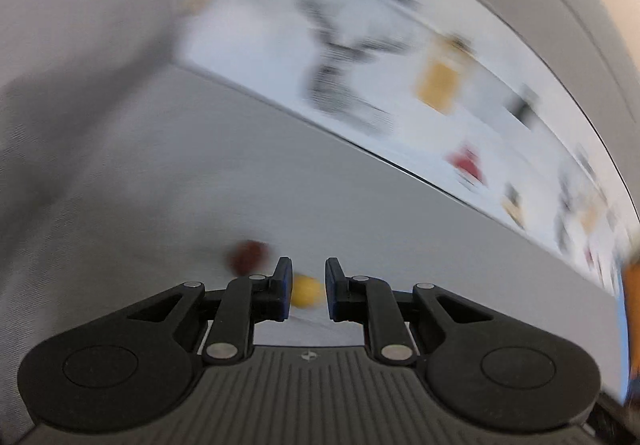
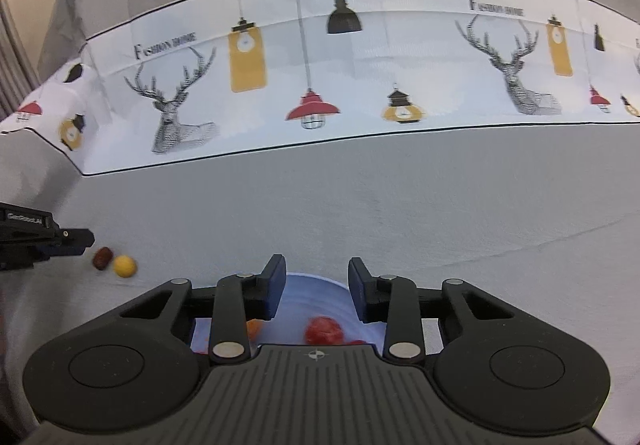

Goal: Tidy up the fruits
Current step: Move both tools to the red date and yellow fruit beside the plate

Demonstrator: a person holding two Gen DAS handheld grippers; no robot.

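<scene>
Fruit sorting on a grey tablecloth [image 2: 360,213]

Left gripper [image 1: 307,289] shut, empty, over yellow fruit [image 2: 124,265] beside brown fruit [image 2: 101,258]; right gripper [image 2: 316,293] narrowly parted, empty, above blue plate [image 2: 312,297] holding red fruit [image 2: 324,330].

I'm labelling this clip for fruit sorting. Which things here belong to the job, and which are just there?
Belongs to the job:
yellow round fruit
dark red fruit
red fruit and orange fruit in the pale blue bowl
left gripper
right gripper

Just there:
grey tablecloth
deer-and-lantern printed band
</scene>
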